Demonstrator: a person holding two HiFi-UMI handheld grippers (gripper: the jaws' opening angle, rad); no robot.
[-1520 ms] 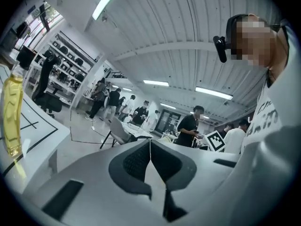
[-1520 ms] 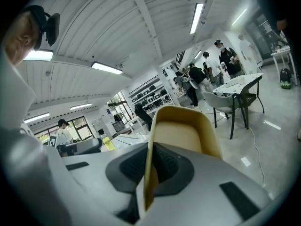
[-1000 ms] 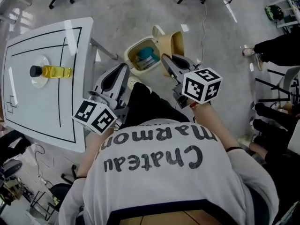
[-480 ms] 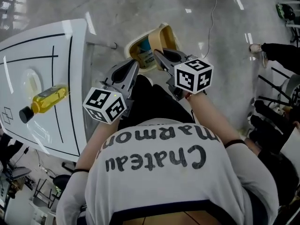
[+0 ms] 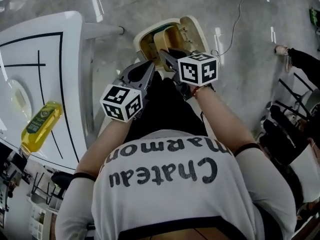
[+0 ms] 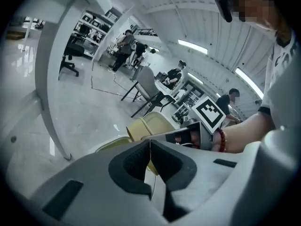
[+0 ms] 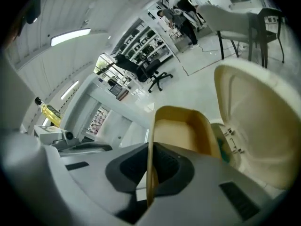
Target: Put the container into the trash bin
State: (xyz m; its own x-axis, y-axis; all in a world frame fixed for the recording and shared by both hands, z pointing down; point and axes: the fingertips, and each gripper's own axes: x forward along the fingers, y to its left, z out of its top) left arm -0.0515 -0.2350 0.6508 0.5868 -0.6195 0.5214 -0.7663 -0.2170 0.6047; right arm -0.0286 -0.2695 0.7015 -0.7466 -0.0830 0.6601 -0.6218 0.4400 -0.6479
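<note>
White tabletop (image 5: 65, 59) with black lines fills the left of the head view. It takes up more of the frame than a second ago, and its edge runs closer to the person's white printed shirt (image 5: 175, 184).

The cream trash bin (image 5: 141, 36) stands on the grey floor just past the table, with its flip lid (image 5: 200, 31) thrown back. A second ago the bin lay well ahead of both grippers. Now they are right over its mouth.

The tan paper container (image 5: 170, 38) hangs in that opening, carried between the two grippers. Earlier it showed beside the bin, off to the right of the mouth. In the right gripper view its open tray shape (image 7: 183, 131) rises straight in front of the camera, with the lid (image 7: 263, 126) just behind it.

The yellow bottle (image 5: 41, 126) with a dark cap shows near the lower left corner of the head view. Before, it was further up the table.

The left gripper (image 5: 151, 64) has its jaws pinched nearly together on one thin edge of the container (image 6: 141, 126). The right gripper (image 5: 162, 54) is clamped just as narrowly on the opposite rim. Their marker cubes have come closer to each other than a second ago.
</note>
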